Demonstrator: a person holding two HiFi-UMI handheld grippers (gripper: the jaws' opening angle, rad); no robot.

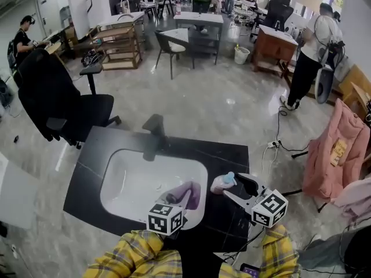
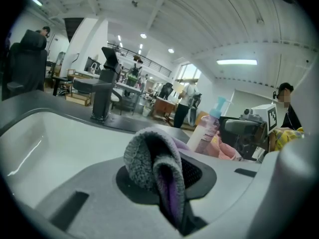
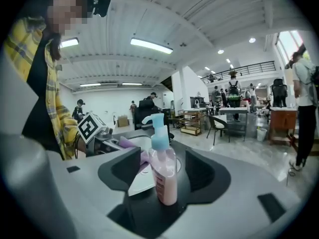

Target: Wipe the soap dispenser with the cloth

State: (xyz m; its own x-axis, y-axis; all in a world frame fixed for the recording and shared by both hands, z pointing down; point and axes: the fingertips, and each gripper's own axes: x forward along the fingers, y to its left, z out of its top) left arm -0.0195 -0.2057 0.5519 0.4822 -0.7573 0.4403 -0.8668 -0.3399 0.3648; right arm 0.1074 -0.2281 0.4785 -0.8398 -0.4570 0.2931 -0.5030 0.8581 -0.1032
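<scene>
The soap dispenser [image 1: 223, 182], a pink bottle with a blue pump, stands upright on the black counter [image 1: 229, 155] just right of the white basin [image 1: 124, 178]. My right gripper [image 1: 235, 187] is open around it. In the right gripper view the soap dispenser [image 3: 164, 180] stands between the wide jaws with a gap on each side. My left gripper [image 1: 184, 197] is shut on a folded grey and purple cloth [image 1: 194, 191] over the basin's near right rim. The cloth [image 2: 149, 163] bulges out of the pinched jaws, a short way left of the dispenser [image 2: 207, 131].
A black faucet [image 1: 154, 133] stands at the basin's far edge. A black office chair [image 1: 64, 106] is beyond the counter's left end. A pink garment [image 1: 336, 155] hangs at the right, with a power strip [image 1: 272, 145] on the floor. Desks, chairs and people fill the back.
</scene>
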